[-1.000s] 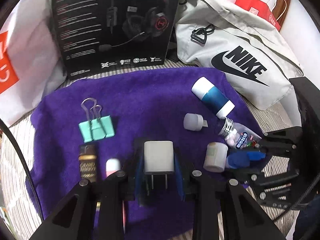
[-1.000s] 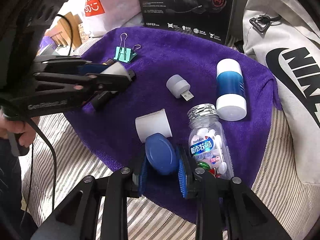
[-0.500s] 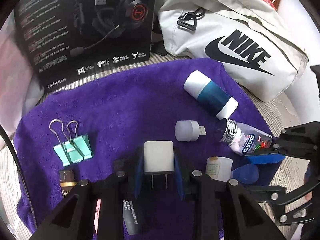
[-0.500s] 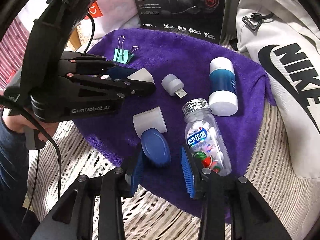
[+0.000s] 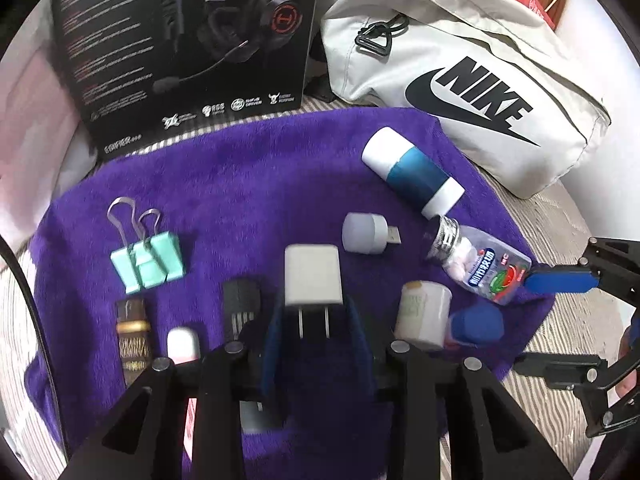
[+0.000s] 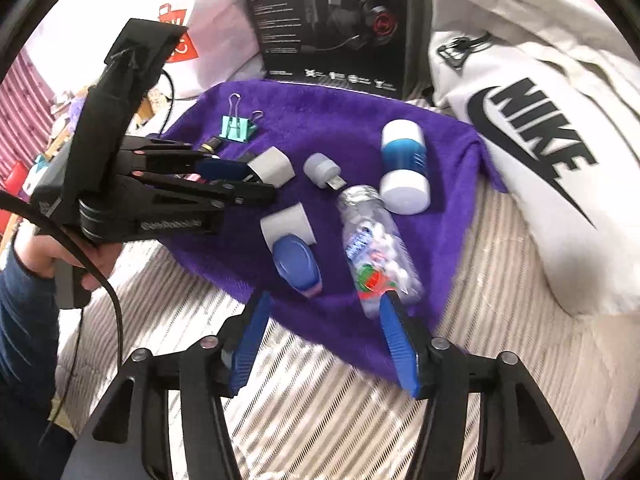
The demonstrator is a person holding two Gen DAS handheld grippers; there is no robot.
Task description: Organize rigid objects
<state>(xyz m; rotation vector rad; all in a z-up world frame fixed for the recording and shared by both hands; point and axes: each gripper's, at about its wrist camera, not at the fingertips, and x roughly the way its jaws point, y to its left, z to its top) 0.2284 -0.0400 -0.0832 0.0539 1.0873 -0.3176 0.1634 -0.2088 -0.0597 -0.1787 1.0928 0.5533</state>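
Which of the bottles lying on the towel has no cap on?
The clear candy bottle: its silver threaded neck is bare. The blue-banded bottle has white ends, and the small white bottle wears a blue cap.

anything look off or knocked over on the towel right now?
Nothing spilled or damaged. The candy bottle lies on its side at the purple towel's near edge, its base close to the open right gripper. The blue-capped jar and blue-and-white canister also lie on their sides. The left gripper holds the white charger.

Left wrist view looks down from close above the purple towel's [image 5: 248,184] near edge, facing the headset box [image 5: 188,48]; right wrist view looks from the towel's [image 6: 360,128] right corner, higher; both share the towel.
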